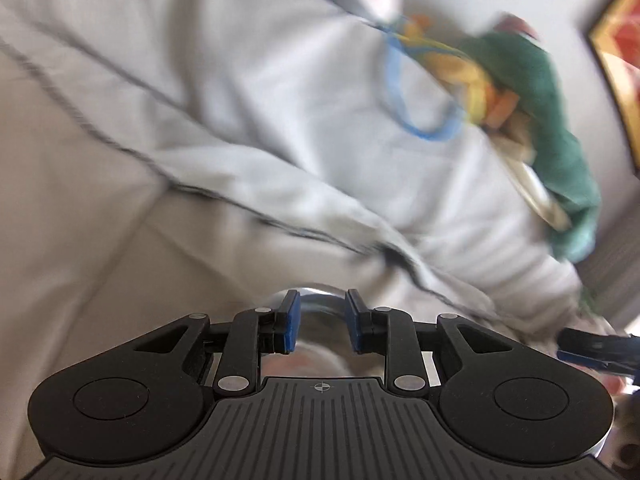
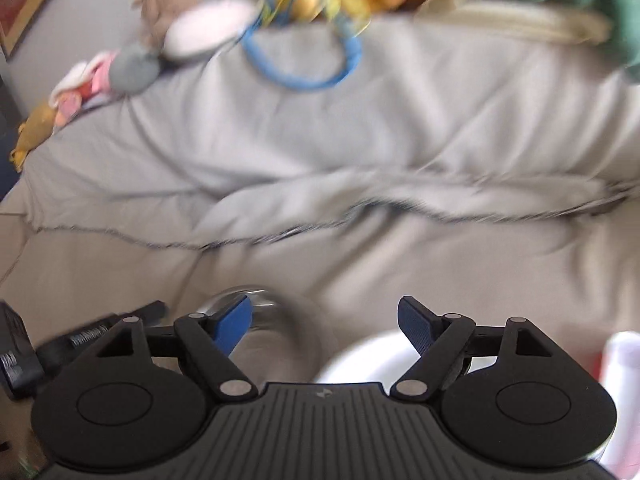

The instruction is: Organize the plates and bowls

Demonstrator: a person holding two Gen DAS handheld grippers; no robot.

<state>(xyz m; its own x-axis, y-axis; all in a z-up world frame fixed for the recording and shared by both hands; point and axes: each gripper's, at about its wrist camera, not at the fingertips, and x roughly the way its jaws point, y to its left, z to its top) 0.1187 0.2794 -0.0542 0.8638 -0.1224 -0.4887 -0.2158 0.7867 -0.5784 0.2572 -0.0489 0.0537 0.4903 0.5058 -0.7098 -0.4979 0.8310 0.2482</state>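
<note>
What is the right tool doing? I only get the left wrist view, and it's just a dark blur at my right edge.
Observer: The right tool is open, with its jaws wide and nothing between them.
Operator: Any dish besides the shiny metal bowl at the left tool?
Observer: Yes. A white round dish lies just below the right tool, to the right of the metal bowl. I can't tell if it's a plate or a bowl.
</note>
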